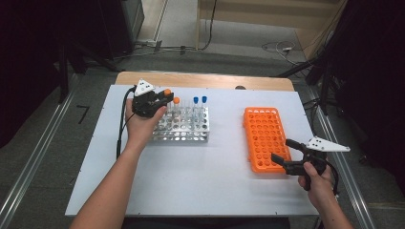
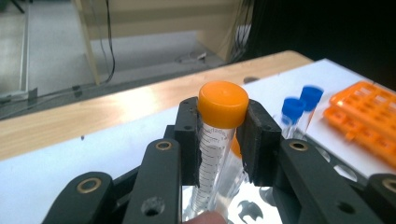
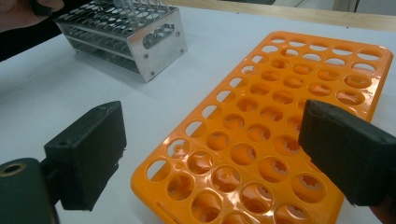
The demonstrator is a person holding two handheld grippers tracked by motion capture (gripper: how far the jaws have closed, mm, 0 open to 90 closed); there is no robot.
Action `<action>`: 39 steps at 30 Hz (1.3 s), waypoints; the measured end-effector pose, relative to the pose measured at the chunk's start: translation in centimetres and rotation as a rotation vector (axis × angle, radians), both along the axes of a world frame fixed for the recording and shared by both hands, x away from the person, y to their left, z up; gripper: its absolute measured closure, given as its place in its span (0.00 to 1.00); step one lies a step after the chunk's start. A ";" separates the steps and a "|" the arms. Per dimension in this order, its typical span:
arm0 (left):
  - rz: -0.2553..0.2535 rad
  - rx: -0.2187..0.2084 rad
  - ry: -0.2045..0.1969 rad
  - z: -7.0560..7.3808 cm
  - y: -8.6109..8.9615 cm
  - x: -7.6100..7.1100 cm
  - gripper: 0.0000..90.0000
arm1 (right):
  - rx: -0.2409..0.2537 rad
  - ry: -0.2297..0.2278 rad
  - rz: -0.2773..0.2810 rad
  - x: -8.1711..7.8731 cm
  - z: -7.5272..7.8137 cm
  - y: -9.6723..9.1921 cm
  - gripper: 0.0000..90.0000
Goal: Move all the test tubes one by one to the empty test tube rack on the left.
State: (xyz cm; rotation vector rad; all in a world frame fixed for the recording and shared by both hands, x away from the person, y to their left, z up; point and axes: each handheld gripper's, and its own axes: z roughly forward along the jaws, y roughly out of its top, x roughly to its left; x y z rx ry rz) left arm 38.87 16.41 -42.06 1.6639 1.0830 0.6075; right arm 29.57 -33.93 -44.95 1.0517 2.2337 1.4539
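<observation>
- My left tongs (image 2: 223, 140) pinch the orange-capped tube (image 2: 219, 126) at its cap, above the metal rack (image 1: 184, 126) near the counter's (image 1: 200, 181) far-left corner; such a high grip may let it swing.
- My right tongs (image 3: 210, 154) hang open over the orange rack's (image 3: 289, 93) near corner; I could nudge it sideways.

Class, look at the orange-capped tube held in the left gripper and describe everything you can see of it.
The orange-capped tube is a clear plastic tube printed with black graduation marks and closed by a smooth orange screw cap. It stands roughly upright, clamped just below the cap between the left gripper's black pads, above the metal rack at the table's left. Its lower end is hidden.
</observation>
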 end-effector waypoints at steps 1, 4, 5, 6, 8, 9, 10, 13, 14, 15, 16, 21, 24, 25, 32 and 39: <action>0.008 0.020 0.007 -0.1 -0.1 0.0 0.79 | -0.001 -0.001 0.003 0.0 0.0 0.0 0.07; 0.014 0.044 0.030 -0.4 -0.3 0.1 0.78 | -0.002 -0.002 0.005 0.0 0.0 0.1 0.07; 0.017 0.047 0.036 -0.4 -0.3 0.1 0.78 | -0.003 -0.003 0.005 0.0 -0.1 0.1 0.07; 0.018 0.048 0.046 -0.5 -0.3 0.1 0.76 | -0.006 -0.002 0.005 0.0 -0.1 0.0 0.07; 0.034 0.041 0.061 -0.6 -0.1 0.1 0.68 | -0.003 0.000 0.001 0.1 -0.1 0.0 0.07; 0.046 0.041 0.068 -0.7 0.0 0.0 0.63 | -0.001 0.002 0.000 0.1 -0.2 0.0 0.07; 0.058 0.043 0.073 -0.7 0.1 0.0 0.56 | -0.002 0.001 0.000 0.2 -0.2 0.0 0.07; 0.054 0.011 0.072 -0.7 0.7 -0.5 0.43 | -0.003 -0.001 0.002 0.2 -0.2 0.0 0.07; 0.052 0.003 0.068 -0.6 0.8 -0.7 0.36 | -0.004 0.000 0.000 0.1 -0.2 0.0 0.07; 0.051 -0.005 0.065 -0.5 0.9 -1.0 0.30 | -0.003 0.000 0.000 0.1 -0.2 0.0 0.07; 0.042 -0.013 0.058 -0.5 1.0 -1.4 0.25 | -0.004 0.000 0.000 0.1 -0.2 0.0 0.07; -0.028 -0.027 0.047 -0.2 0.7 -3.2 0.04 | -0.005 -0.003 0.002 0.1 -0.3 0.1 0.07; -0.064 -0.042 0.039 -0.1 0.5 -4.5 0.01 | -0.007 -0.004 0.000 0.1 -0.3 0.1 0.07; -0.071 -0.050 0.032 -0.1 0.5 -4.9 0.00 | -0.008 -0.004 0.001 0.1 -0.3 0.1 0.07; -0.112 -0.085 0.003 -0.1 0.5 -8.1 0.00 | -0.014 -0.003 -0.002 0.3 -0.6 0.0 0.07; -0.124 -0.091 -0.009 -0.4 1.2 -10.6 0.00 | -0.020 -0.007 0.001 0.4 -0.7 0.0 0.07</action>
